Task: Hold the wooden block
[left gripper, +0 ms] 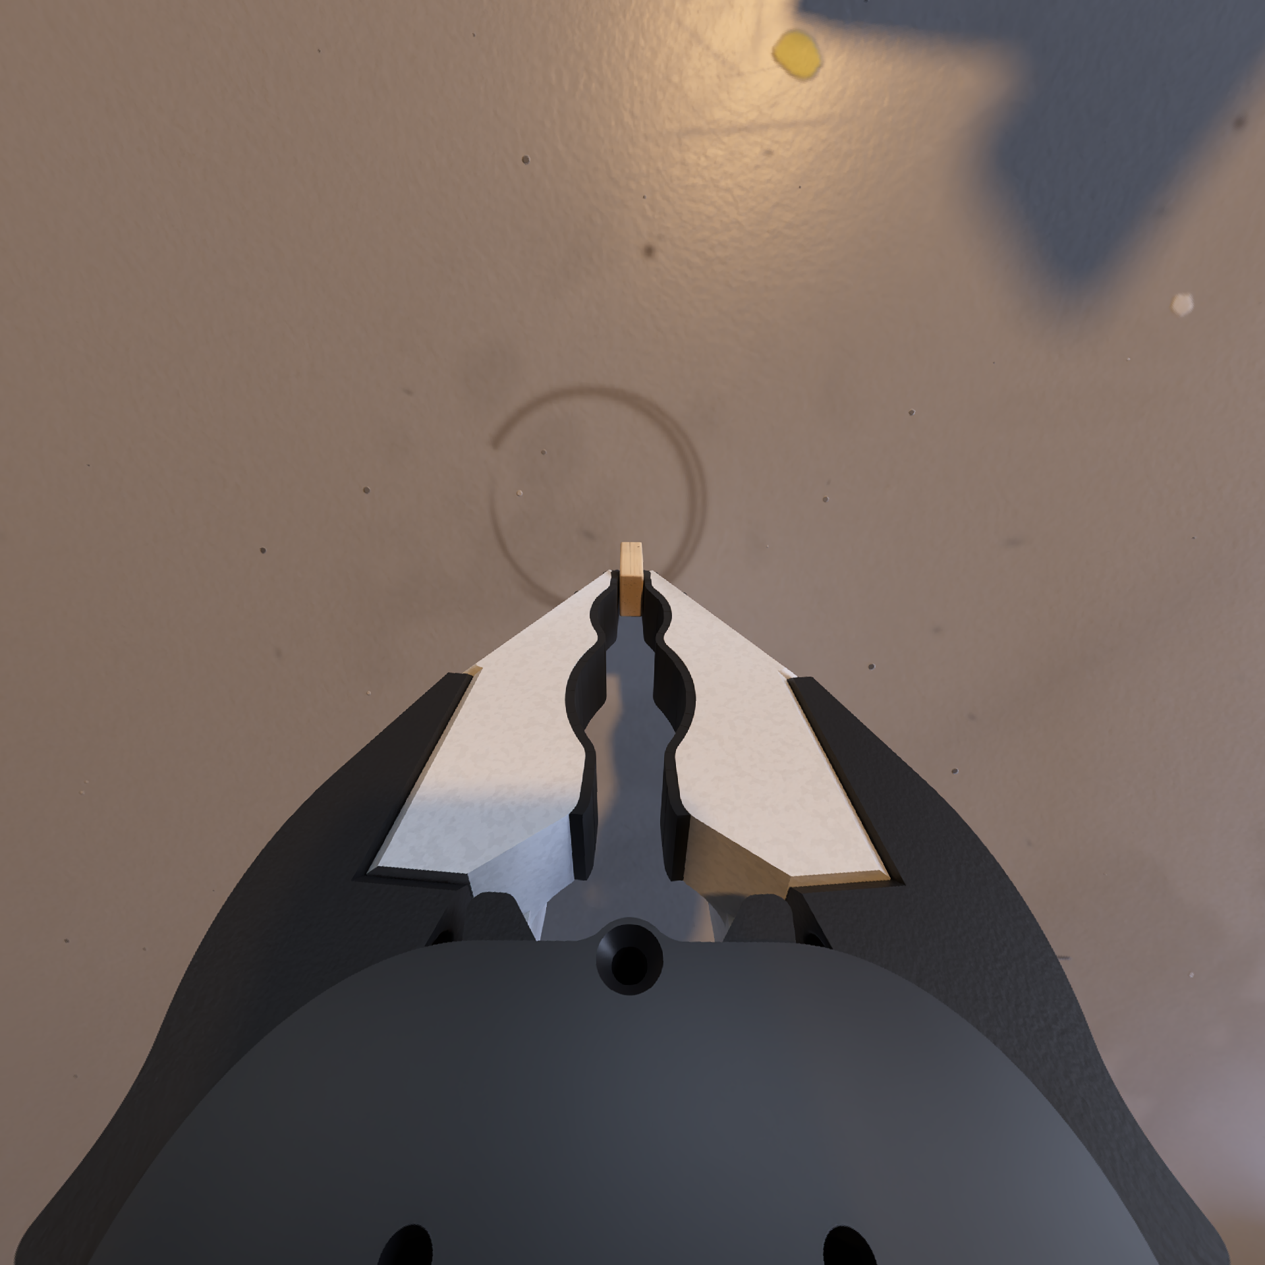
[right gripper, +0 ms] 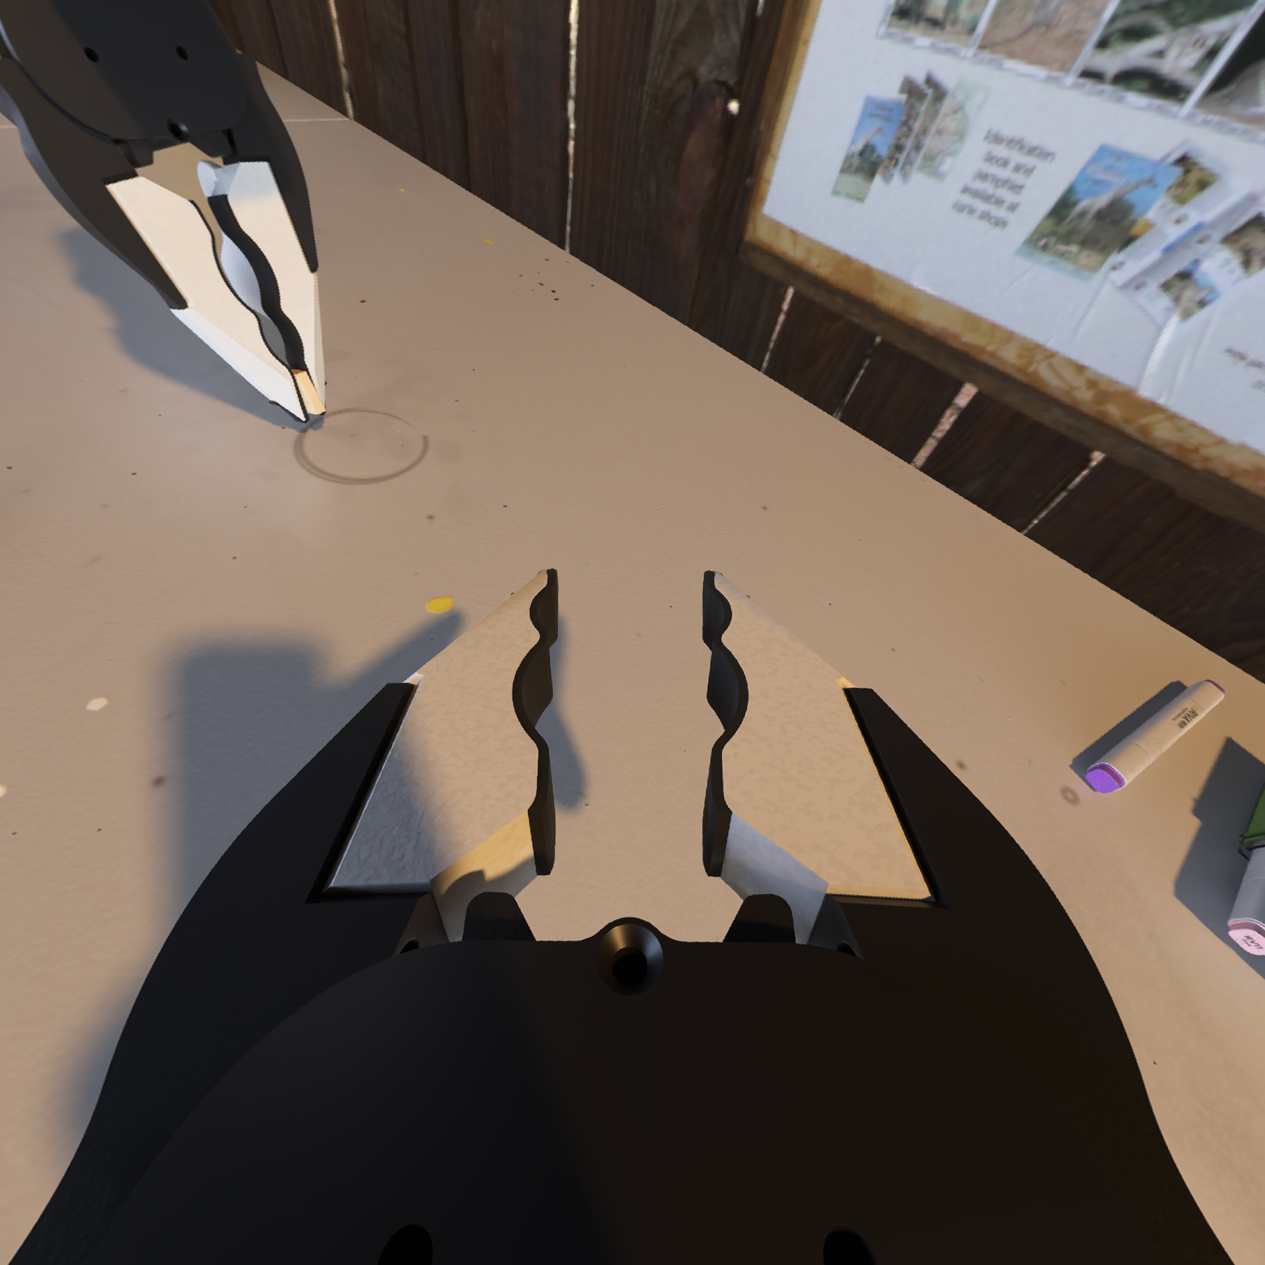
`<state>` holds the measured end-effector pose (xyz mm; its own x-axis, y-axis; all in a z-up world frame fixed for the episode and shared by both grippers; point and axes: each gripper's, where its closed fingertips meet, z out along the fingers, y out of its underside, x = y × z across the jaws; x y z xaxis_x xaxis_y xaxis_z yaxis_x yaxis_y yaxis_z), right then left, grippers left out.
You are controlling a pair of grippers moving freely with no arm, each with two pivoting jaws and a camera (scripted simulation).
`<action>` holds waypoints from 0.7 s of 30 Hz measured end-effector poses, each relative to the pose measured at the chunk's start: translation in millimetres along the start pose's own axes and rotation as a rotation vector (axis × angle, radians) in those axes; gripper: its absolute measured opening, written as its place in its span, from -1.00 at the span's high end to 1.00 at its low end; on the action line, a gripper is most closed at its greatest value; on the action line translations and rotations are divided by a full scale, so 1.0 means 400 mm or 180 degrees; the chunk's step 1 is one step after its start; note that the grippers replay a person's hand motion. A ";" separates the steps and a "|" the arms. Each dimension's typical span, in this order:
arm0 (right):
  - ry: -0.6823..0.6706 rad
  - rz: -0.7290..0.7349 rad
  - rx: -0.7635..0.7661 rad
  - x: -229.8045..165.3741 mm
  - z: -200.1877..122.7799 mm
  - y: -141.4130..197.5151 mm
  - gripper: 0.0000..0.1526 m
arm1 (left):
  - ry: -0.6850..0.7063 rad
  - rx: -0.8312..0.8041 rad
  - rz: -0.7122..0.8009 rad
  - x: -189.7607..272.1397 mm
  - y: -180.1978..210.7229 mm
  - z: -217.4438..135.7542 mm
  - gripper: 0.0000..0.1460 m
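Observation:
The wooden block (left gripper: 630, 578) is a thin, light tan piece pinched upright between the tips of my left gripper (left gripper: 630, 582). The block sticks out a little past the fingertips, just above the beige table (left gripper: 342, 342). In the right wrist view the left gripper (right gripper: 308, 400) shows at the far left, pointing down with the block (right gripper: 309, 391) in its tips, next to a dark ring mark (right gripper: 361, 446). My right gripper (right gripper: 630, 578) is open and empty over the table, well right of the block.
A purple-capped marker (right gripper: 1150, 743) lies at the right, with a pink-capped marker (right gripper: 1249, 917) and a dark green object (right gripper: 1256, 818) at the right edge. A wooden fence (right gripper: 616, 137) with a framed notice board (right gripper: 1027, 205) runs behind the table's far edge. A yellow spot (right gripper: 439, 604) marks the table.

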<state>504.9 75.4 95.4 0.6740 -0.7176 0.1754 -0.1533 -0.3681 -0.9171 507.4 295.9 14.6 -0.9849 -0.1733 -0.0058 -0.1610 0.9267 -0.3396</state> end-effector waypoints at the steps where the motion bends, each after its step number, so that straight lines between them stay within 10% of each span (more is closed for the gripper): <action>1: -0.0012 0.0003 0.0007 -0.002 -0.001 0.000 0.45 | 0.0017 -0.0020 -0.0011 0.000 0.001 -0.001 0.93; 21: -0.0036 -0.0051 -0.0036 -0.024 0.007 0.009 0.49 | -0.0126 0.0001 -0.0289 -0.017 0.025 -0.011 0.93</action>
<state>499.9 82.4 89.4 0.6845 -0.7049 0.1858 -0.1505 -0.3861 -0.9101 512.0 307.9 15.6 -0.9629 -0.2696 -0.0121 -0.2495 0.9065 -0.3406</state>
